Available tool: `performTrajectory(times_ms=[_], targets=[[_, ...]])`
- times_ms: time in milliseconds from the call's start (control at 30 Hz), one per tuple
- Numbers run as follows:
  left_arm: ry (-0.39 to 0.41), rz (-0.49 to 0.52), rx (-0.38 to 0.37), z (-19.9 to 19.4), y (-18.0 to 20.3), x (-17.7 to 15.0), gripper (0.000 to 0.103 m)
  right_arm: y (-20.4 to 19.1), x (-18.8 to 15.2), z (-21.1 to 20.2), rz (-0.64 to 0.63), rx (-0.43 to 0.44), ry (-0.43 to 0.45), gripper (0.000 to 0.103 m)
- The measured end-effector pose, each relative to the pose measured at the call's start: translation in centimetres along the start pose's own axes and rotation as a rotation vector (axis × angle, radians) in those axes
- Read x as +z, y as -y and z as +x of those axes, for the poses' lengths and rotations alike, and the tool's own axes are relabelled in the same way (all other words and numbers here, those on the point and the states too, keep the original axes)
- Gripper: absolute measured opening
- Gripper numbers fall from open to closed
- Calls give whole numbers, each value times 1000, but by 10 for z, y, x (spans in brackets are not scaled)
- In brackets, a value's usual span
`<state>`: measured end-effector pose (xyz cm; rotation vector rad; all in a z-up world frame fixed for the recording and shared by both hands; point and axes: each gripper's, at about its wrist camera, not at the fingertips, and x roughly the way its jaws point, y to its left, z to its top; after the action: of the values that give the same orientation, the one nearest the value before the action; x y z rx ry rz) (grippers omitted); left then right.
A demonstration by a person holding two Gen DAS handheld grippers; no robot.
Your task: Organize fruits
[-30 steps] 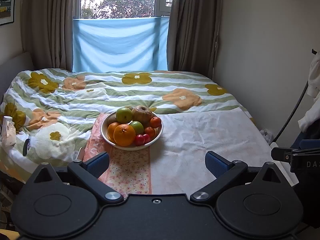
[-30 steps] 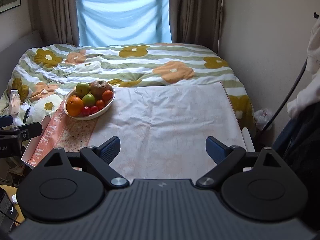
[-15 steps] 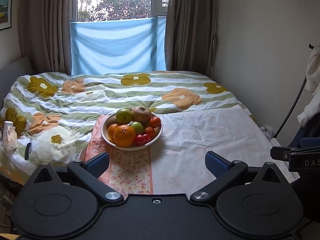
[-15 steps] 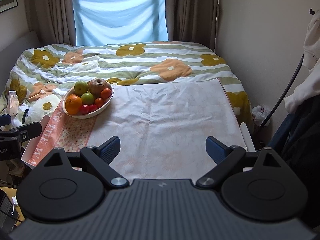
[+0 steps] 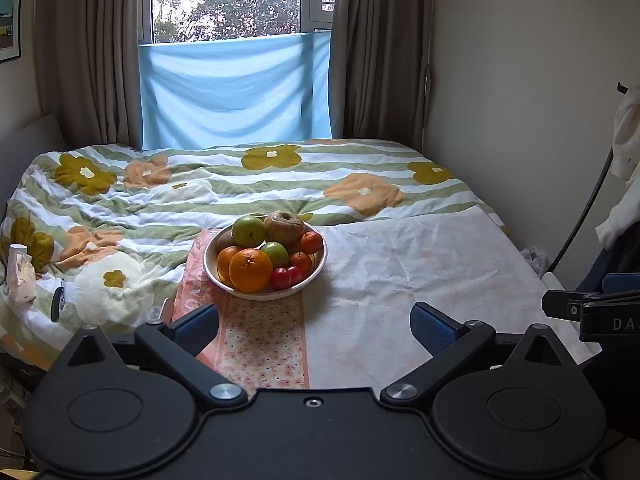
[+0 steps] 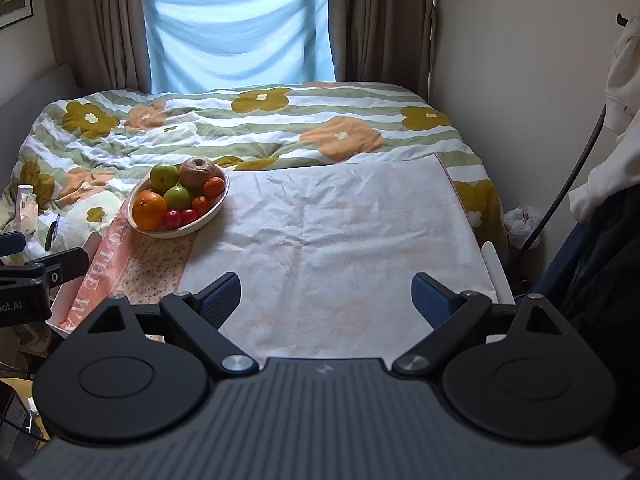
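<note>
A white bowl (image 5: 316,270) full of fruit sits on a cloth-covered surface at the foot of the bed; it also shows in the right wrist view (image 6: 216,210). It holds a large orange (image 5: 250,270), green apples (image 5: 249,230), a brown wrinkled fruit (image 5: 284,225), small tangerines (image 5: 311,242) and small red fruits (image 5: 281,279). My left gripper (image 5: 314,326) is open and empty, short of the bowl. My right gripper (image 6: 326,298) is open and empty over the bare cloth, to the right of the bowl.
A pale floral cloth (image 6: 340,240) and a pink patterned runner (image 5: 262,332) cover the surface. The flowered duvet (image 5: 240,184) lies behind. A white bottle (image 5: 18,276) stands at the left. Wall, hanging clothes (image 6: 624,92) and a black cable (image 6: 576,172) are at the right.
Both views have tilted up slightly, showing more window. The bowl sits a little lower in the frames. Both grippers stay open and empty.
</note>
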<state>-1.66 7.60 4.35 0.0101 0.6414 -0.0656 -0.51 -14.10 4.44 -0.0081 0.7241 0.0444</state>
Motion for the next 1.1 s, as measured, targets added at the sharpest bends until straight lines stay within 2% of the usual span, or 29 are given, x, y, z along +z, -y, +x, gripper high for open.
performTrajectory(times_ms=[667,833,1100], targets=[[11,-24,-9,4,-6,5,103,0,2,2,4,-4,1,103],[18,-12,18,4,-4,6,103,0,3,3,6,-4,-1,103],[9,-39,10,9,-10,8,103,-2,5,7,12,-7,-7,103]])
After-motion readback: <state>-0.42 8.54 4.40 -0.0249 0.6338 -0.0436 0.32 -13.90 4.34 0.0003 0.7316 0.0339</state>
